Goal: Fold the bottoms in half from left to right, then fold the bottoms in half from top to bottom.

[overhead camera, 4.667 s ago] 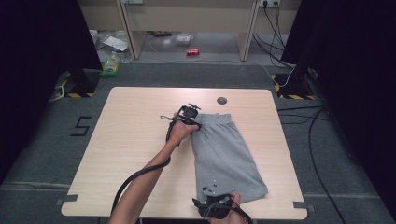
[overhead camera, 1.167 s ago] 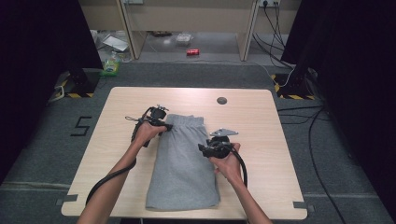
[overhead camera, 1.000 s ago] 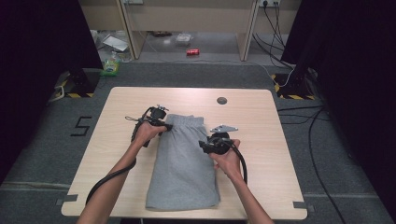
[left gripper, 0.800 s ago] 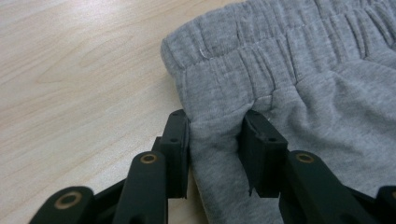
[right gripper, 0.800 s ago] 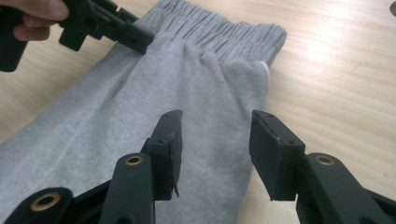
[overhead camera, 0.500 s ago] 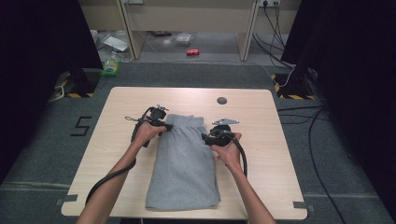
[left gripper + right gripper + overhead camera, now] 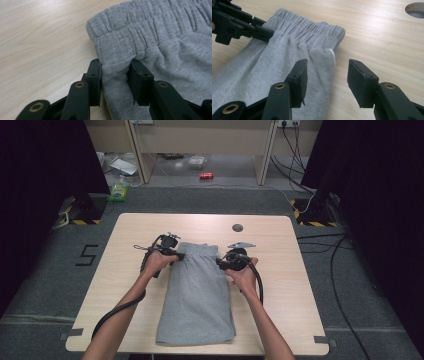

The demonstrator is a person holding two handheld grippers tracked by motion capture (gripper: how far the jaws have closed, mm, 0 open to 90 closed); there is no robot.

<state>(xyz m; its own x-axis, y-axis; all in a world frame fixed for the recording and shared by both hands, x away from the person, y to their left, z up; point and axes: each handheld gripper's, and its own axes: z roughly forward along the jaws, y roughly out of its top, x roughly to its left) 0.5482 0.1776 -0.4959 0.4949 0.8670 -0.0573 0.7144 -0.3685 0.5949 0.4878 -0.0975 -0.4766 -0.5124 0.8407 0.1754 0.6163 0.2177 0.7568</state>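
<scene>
Wooden table [image 7: 300,290] under grey sweatpants [image 7: 197,295], left tongs [image 7: 113,75] pinching waistband.

The right gripper [image 7: 327,80] hovers with jaws spread wide over the side edge of the grey sweatpants [image 7: 262,72], just below the elastic waistband [image 7: 312,28]. The left gripper [image 7: 265,33] pinches the fabric at the opposite side. A round hole [image 7: 415,10] sits in the wooden table [image 7: 374,37] toward its far corner.

I count one pair of grey sweatpants [image 7: 197,295] lying between my two grippers, the left gripper [image 7: 176,256] and the right gripper [image 7: 220,264]. One round hole [image 7: 237,227] sits in the one table [image 7: 125,290], beyond my right gripper. One red can [image 7: 206,175] lies farther off.
</scene>
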